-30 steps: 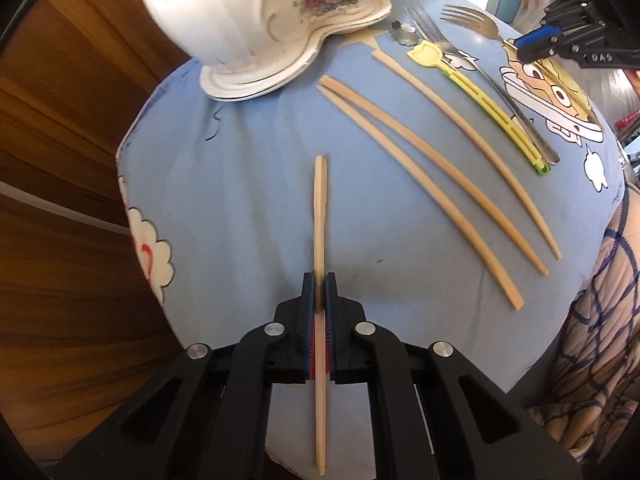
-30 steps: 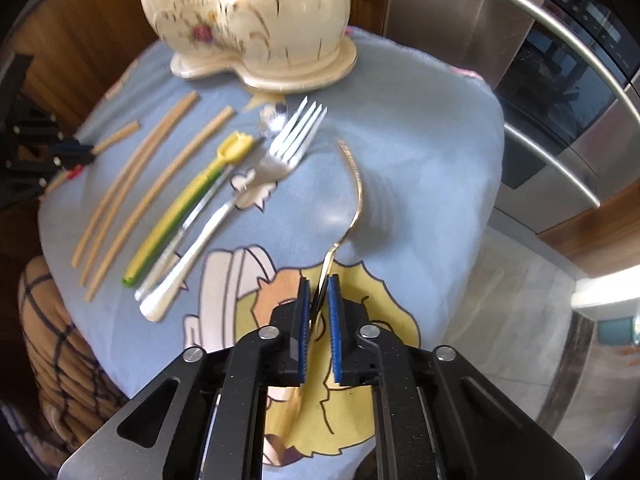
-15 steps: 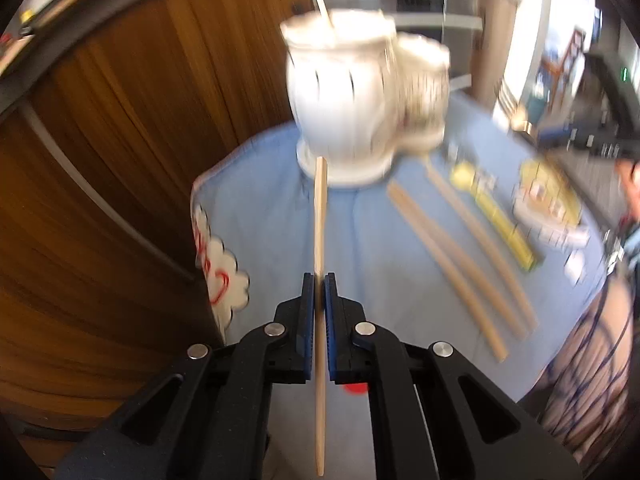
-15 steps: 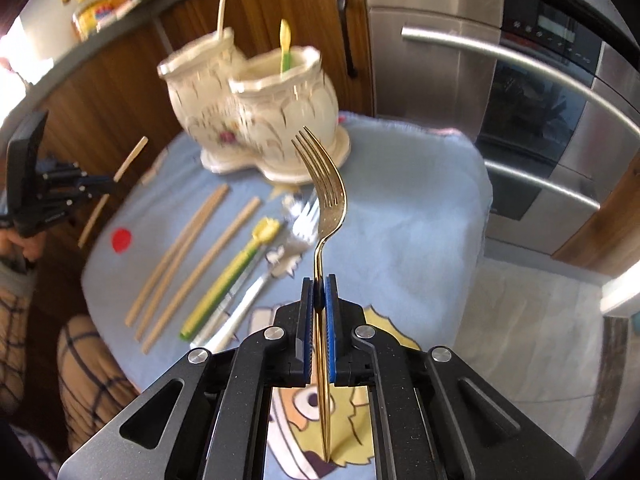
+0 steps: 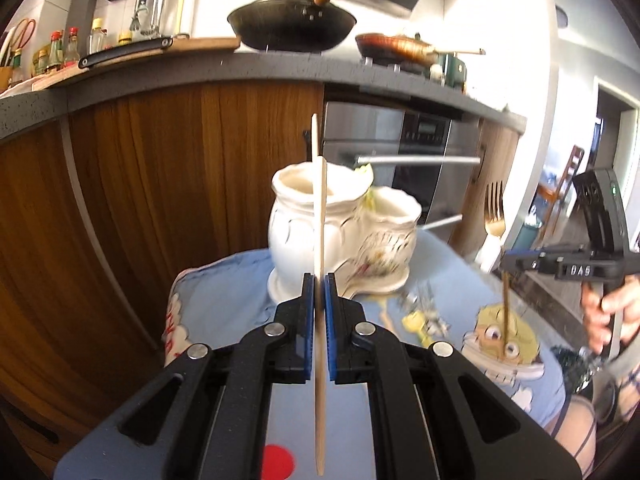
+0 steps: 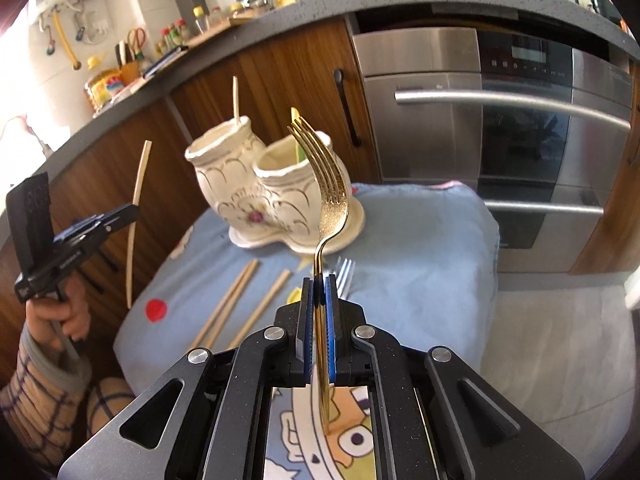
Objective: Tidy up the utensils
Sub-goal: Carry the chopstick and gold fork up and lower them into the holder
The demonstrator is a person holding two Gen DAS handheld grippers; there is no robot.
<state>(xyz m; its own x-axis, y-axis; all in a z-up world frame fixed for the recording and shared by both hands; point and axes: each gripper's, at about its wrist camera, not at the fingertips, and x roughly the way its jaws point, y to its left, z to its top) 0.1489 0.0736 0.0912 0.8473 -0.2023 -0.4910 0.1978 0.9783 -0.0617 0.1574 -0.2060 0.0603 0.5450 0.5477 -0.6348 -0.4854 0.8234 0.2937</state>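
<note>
My left gripper point(image 5: 319, 280) is shut on a wooden chopstick point(image 5: 319, 208) and holds it upright in front of the white two-cup ceramic holder point(image 5: 340, 236). My right gripper point(image 6: 319, 284) is shut on a gold fork point(image 6: 330, 188), tines up, in front of the same holder point(image 6: 272, 200). The holder has a chopstick point(image 6: 236, 98) in its left cup and a yellow-green utensil point(image 6: 297, 152) in its right cup. The right gripper with the fork point(image 5: 495, 210) shows at the right of the left wrist view. The left gripper with its chopstick point(image 6: 138, 200) shows at the left of the right wrist view.
The holder stands on a blue cartoon-print cloth point(image 6: 420, 272) over a small table. Several chopsticks point(image 6: 236, 300), a silver fork point(image 6: 345, 276) and a yellow-handled utensil point(image 5: 416, 322) lie on it. Wooden cabinets point(image 5: 160, 200) and a steel oven point(image 6: 480, 140) stand behind.
Both grippers have lifted their utensils off the cloth and tilted them upright, up to the level of the holder. The chopstick and the fork were lying low a second ago.
</note>
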